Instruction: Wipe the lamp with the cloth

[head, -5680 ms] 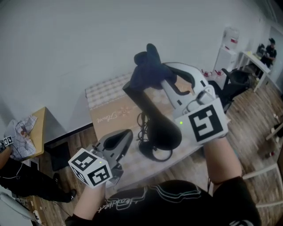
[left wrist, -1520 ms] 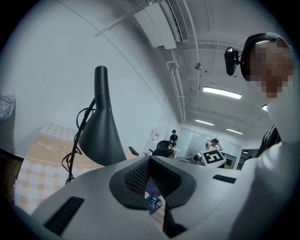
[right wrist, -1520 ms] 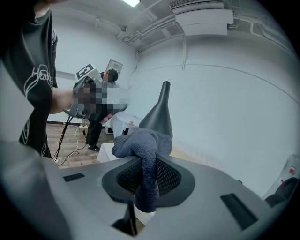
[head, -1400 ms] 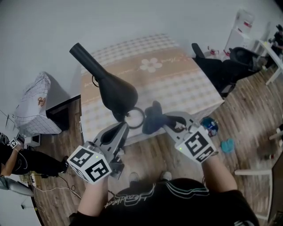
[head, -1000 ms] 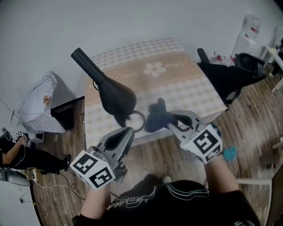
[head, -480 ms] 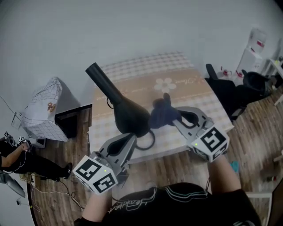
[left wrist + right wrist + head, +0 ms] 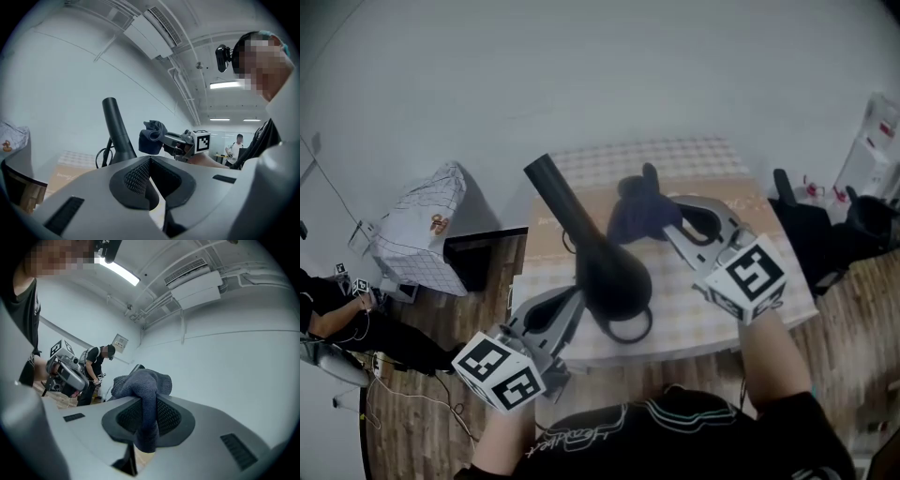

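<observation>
The cloth [image 7: 637,208] is being gripped in the closed right claw [image 7: 667,223], bunched forward for pressing against the lamp [image 7: 605,267], which is standing on the desk [image 7: 703,164]. The left claw [image 7: 572,298], closed and empty, is being held near its base, probably for steadying.

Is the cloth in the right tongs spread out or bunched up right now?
Bunched up. The dark blue cloth is wadded into a lump, pinched in the right tongs, with folds bulging above the jaws.
</observation>
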